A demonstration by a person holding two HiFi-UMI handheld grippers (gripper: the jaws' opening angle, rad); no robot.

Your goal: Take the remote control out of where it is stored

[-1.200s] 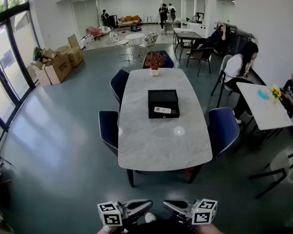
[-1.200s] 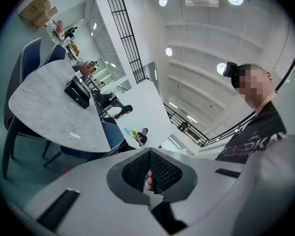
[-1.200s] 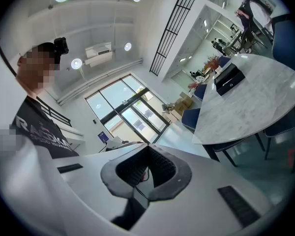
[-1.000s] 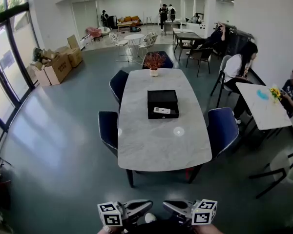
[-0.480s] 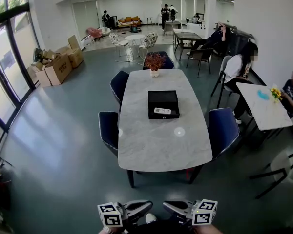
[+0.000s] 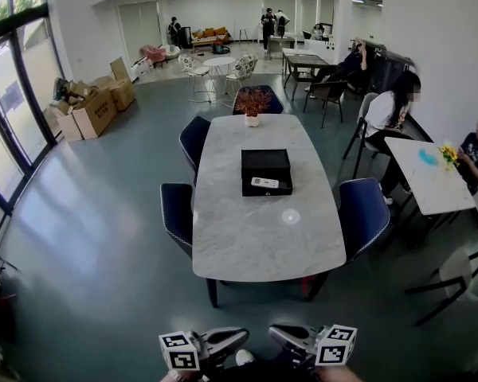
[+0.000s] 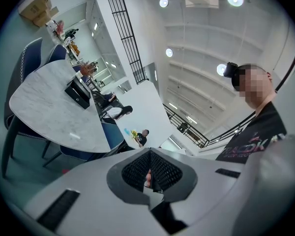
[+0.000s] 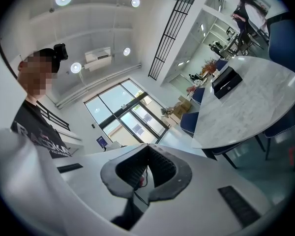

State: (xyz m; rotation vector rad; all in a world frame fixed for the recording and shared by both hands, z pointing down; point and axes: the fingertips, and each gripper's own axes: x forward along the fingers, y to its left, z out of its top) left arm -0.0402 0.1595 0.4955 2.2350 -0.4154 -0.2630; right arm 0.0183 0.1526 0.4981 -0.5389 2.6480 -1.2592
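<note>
While standing well back from the near edge of the pale oval marble table (image 6: 255, 237), not yet started: slim white remote control (image 6: 264, 182) lying in open black rectangular box (image 6: 266, 159) mid-table, left gripper (image 6: 237, 337) and right gripper (image 6: 277, 334) clenched empty, whole pickup left.

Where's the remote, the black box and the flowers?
remote (image 6: 264, 183): head view, its white middle.
black box (image 6: 265, 161): head view, a bare dark part.
flowers (image 6: 252, 99): head view, the reddish top.
</note>
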